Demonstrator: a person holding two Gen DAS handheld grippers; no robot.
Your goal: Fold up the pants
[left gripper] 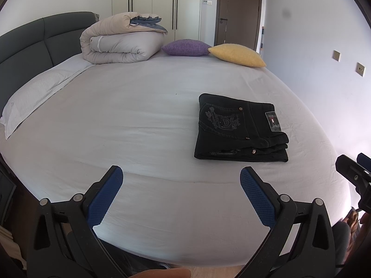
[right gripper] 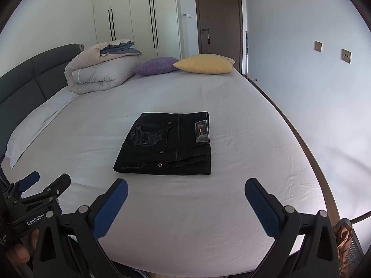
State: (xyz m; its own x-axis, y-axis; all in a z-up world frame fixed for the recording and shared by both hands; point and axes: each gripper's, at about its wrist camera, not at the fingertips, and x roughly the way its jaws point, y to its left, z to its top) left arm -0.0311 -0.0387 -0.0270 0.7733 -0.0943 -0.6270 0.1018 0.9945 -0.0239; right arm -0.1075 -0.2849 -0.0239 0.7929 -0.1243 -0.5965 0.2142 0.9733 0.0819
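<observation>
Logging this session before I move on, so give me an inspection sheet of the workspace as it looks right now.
Surface: bed under a white sheet, lightly creased.
Job's things: black pants folded into a flat stack, lying alone on the sheet.
Clutter: rolled duvet, purple cushion, yellow cushion, pillow by the headboard.
Grippers: left gripper open, empty; right gripper open, empty; both short of the pants.
Cables: nothing seen.
Surroundings: wardrobe, closed door, wall sockets.

Matt black denim pants [right gripper: 167,144] on smooth cloth bedsheet [right gripper: 208,208].
</observation>
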